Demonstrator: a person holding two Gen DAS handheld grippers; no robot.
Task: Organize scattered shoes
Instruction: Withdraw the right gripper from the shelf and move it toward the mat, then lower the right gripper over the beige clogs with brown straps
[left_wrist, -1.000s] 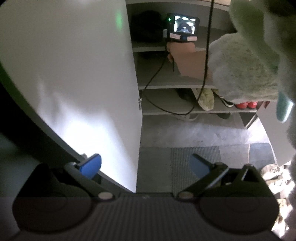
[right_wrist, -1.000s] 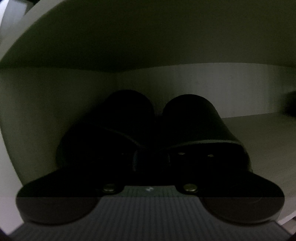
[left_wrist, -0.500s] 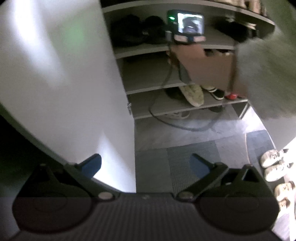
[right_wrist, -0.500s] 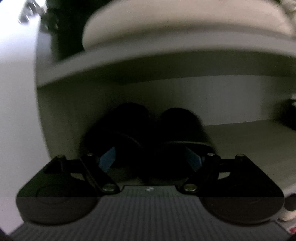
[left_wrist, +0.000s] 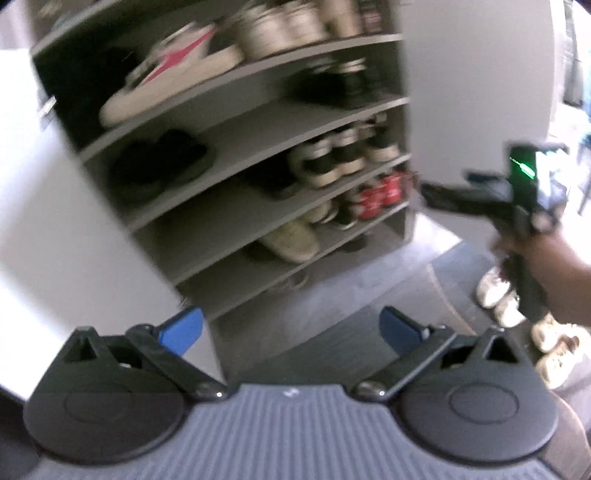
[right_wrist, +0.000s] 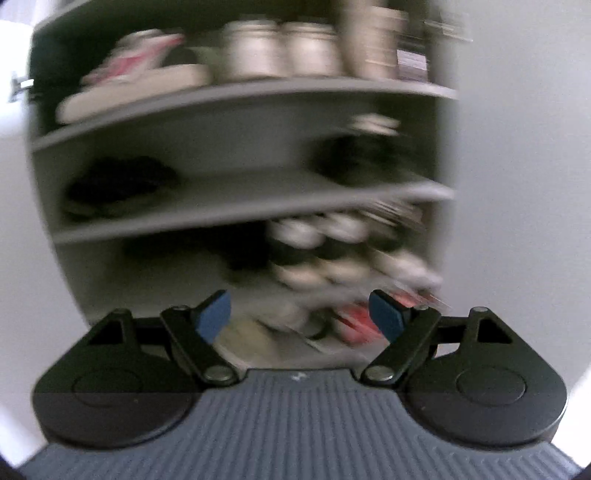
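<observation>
Flat grey shelves (left_wrist: 258, 122) ahead, black shoes (left_wrist: 155, 162) upper left. My left gripper (left_wrist: 291, 328) and right gripper (right_wrist: 299, 314): both wide open, empty.

A tall grey shelf unit (left_wrist: 280, 122) with several boards fills the left wrist view from ten to two o'clock. A white cabinet door (left_wrist: 66, 236) stands open at nine o'clock, and a pale wall panel (left_wrist: 476, 74) rises at one o'clock. Below, toward five o'clock, lies a dark floor mat (left_wrist: 461, 273) on the grey floor (left_wrist: 332, 295). The right wrist view is too blurred for more detail.
</observation>
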